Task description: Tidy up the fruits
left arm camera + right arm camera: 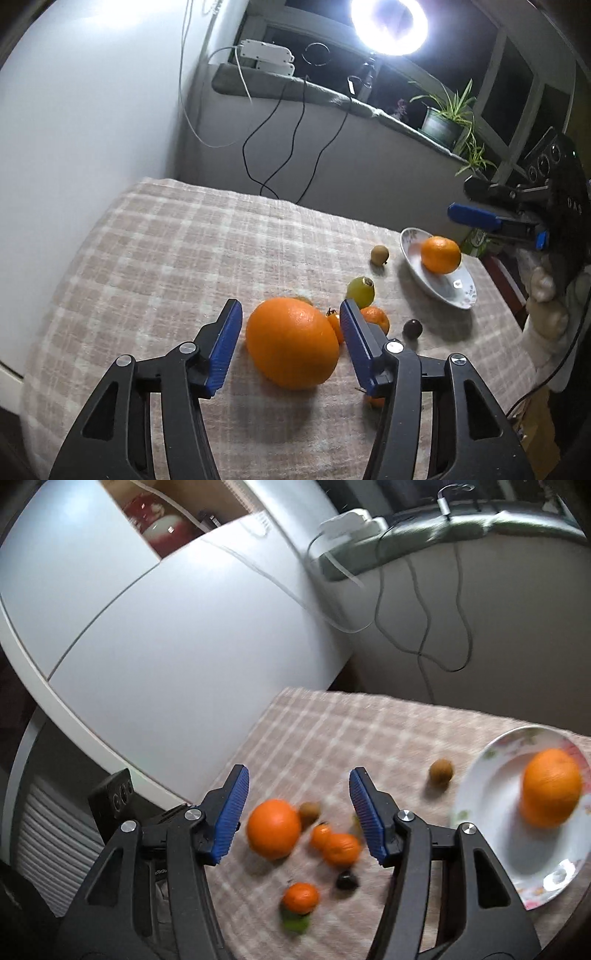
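A big orange (pixel 291 341) lies on the checked cloth, between the open jaws of my left gripper (pixel 290 314), which touches nothing I can see. It also shows in the right wrist view (pixel 273 829). A white plate (pixel 452 291) at the right holds another orange (pixel 440 254); the plate (pixel 487 823) and that orange (pixel 551 786) also appear in the right wrist view. Small tangerines (pixel 340 848), a green fruit (pixel 360 288), a kiwi (pixel 379 254) and a dark fruit (pixel 412 328) lie around. My right gripper (pixel 299 794) is open and empty, held above the fruit cluster.
The table (pixel 155 258) wears a beige checked cloth and stands against a white wall and cabinet (pixel 166 627). Black cables (pixel 280 140) hang behind. A ring light (pixel 389 22) and potted plant (pixel 445 118) stand on the windowsill. The right gripper's body (pixel 517 218) hovers beyond the plate.
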### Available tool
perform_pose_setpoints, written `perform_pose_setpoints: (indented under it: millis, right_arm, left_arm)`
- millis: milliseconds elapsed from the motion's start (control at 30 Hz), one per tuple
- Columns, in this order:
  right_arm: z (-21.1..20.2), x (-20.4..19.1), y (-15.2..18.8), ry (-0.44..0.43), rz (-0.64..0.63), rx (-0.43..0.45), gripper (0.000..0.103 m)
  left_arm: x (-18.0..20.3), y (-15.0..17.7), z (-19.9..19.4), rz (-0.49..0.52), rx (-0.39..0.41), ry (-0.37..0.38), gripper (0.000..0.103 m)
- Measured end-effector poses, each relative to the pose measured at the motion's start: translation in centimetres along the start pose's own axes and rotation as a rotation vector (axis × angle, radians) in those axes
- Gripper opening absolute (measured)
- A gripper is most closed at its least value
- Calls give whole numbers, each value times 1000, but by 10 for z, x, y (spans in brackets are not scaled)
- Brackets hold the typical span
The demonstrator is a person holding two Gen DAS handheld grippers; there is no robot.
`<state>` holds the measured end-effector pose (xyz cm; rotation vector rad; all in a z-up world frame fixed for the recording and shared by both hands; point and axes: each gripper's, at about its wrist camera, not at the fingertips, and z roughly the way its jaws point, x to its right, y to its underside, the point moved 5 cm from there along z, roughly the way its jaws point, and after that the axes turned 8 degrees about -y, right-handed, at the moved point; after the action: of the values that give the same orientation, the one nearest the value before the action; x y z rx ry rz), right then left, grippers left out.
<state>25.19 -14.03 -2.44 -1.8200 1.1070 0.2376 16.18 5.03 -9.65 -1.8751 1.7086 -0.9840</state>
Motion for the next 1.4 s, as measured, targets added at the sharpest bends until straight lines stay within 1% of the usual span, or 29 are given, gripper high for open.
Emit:
perform_pose_setpoints:
  millis: [33,133,167,233,333,367,400,567,733,833,900,1133,1233,1300,1400]
  right_arm:
    - [1,1,1,12,-4,-6,59]
    - [11,4,8,33,-15,-55,60]
    - [17,3,12,34,-19,-75,63]
    - [28,0,22,30,-30,-112,68]
    - [44,-7,33,29,-61,-167,72]
    - [52,-11,37,34,-74,-188,77]
    - [61,-15,41,42,-93,-213,79]
    - [95,-31,61,42,-144,-307,79]
    - [123,-34,73,42,-168,-376,79]
    - [135,-34,76,37,-162,-399,78]
    - [142,-34,78,36,-161,-415,74]
    - [159,-33,83,44,-166,-454,73]
    - [162,-31,84,60,-174,-456,71]
    - [161,-30,83,61,-169,-455,69]
    - [160,-31,83,70,-173,-453,68]
  left_arm:
    - [0,4,1,-2,-9,7,59]
    - [-3,13,-1,-17,-11,0,62]
    - [-4,17,-2,-23,-13,-5,63]
    - [-6,22,-2,-30,-17,-13,69]
    - [-7,31,1,-37,-36,-4,71]
    - [-6,34,3,-36,-41,-1,71]
    - [-5,37,6,-35,-47,-7,71]
    - [0,40,12,-46,-49,14,71]
    - [4,40,16,-46,-50,23,71]
    - [3,39,18,-64,-53,34,72]
    - [2,38,20,-70,-57,39,72]
    - [-4,38,28,-96,-87,57,72]
    - [-4,38,33,-102,-101,64,71]
    - [-2,37,34,-98,-99,71,68]
    - [1,37,33,-84,-90,58,68]
